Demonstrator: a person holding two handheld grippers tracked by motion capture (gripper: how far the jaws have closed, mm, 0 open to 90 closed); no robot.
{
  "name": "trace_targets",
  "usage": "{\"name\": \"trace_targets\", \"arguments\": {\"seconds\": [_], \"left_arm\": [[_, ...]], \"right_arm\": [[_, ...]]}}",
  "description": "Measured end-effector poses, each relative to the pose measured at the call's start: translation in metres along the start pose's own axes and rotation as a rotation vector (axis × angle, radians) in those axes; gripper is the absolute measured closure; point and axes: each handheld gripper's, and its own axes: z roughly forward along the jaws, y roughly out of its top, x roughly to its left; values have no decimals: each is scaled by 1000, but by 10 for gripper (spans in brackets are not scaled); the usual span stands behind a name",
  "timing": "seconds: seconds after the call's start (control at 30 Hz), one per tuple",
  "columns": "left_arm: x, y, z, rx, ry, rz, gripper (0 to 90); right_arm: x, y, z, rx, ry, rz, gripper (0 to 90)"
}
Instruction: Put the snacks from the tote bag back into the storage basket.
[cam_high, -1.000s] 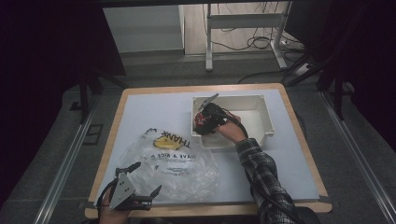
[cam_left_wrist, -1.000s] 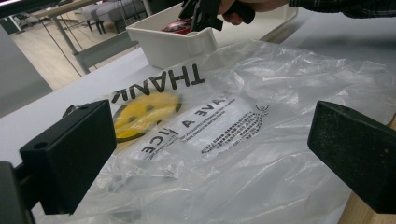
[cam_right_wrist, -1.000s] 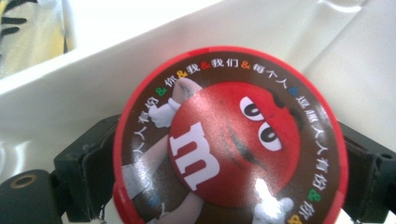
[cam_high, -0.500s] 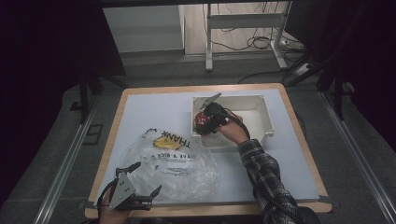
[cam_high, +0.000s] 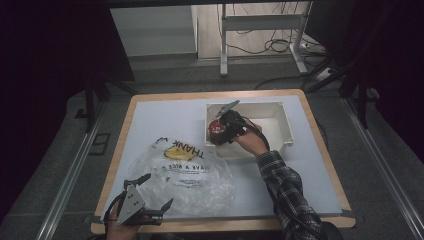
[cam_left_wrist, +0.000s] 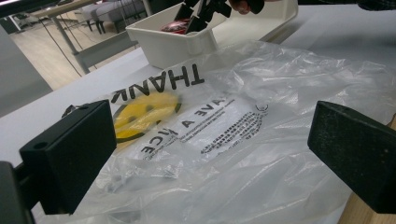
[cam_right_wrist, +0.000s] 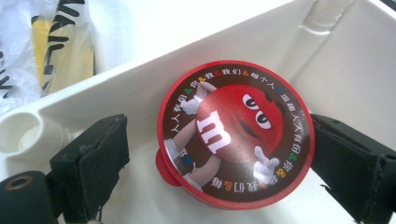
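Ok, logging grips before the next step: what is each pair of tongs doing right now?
Left tongs: open over the clear plastic bag, gripping nothing.
Right tongs: open around the round red candy tin; left pad apart.

Two hand-held grippers, one at the near edge and one extended forward.

The left gripper (cam_high: 152, 196) is held low at the near left, its jaws spread wide with nothing between them, pointing forward and to the right. The right gripper (cam_high: 218, 131) is carried on an outstretched forearm in a plaid sleeve (cam_high: 286, 189), tilted downward; its jaws have just been opening, the left pad standing clear.
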Motion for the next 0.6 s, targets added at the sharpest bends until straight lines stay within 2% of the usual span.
{"name": "trace_targets", "arguments": {"seconds": [0.37, 0.6], "left_arm": [[0, 0, 0, -4, -1, -4, 11], [0, 0, 0, -6, -3, -4, 11]], "right_arm": [[2, -5, -10, -26, -9, 13, 76], [3, -10, -15, -44, -18, 5, 76]]}}
